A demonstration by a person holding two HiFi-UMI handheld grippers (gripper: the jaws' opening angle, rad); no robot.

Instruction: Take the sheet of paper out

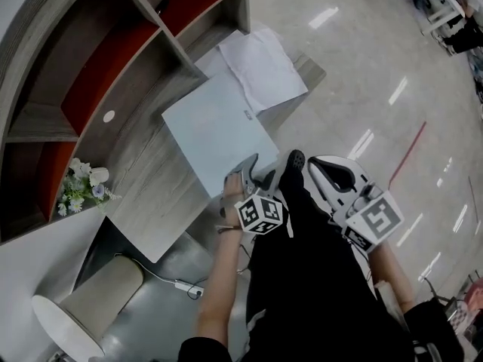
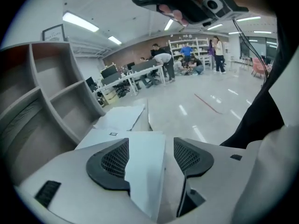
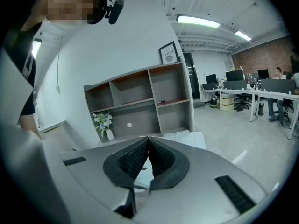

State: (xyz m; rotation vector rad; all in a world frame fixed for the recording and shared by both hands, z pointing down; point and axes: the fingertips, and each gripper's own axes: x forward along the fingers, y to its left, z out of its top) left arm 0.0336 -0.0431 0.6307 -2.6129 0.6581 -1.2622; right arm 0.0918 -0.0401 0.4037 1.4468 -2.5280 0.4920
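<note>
A pale blue flat folder point(image 1: 215, 130) lies on the wooden desk point(image 1: 143, 202). Beyond it, white sheets of paper point(image 1: 260, 66) rest at the desk's far end, partly over the edge. My left gripper point(image 1: 270, 164) is open at the folder's near corner. In the left gripper view the folder point(image 2: 145, 157) runs up between the wide jaws of that gripper point(image 2: 151, 141) and the pads stand clear of it; the sheets point(image 2: 119, 118) lie farther ahead. My right gripper point(image 1: 317, 164) hangs to the right, off the desk, shut with nothing in it point(image 3: 148, 146).
A curved shelf unit point(image 1: 113, 66) with red-backed compartments lines the desk's far side. A small vase of flowers point(image 1: 83, 187) stands at the desk's left end. A pale cylinder point(image 1: 83, 308) and a cable with a plug strip point(image 1: 185, 285) sit on the floor. People work at desks point(image 2: 163, 62) far off.
</note>
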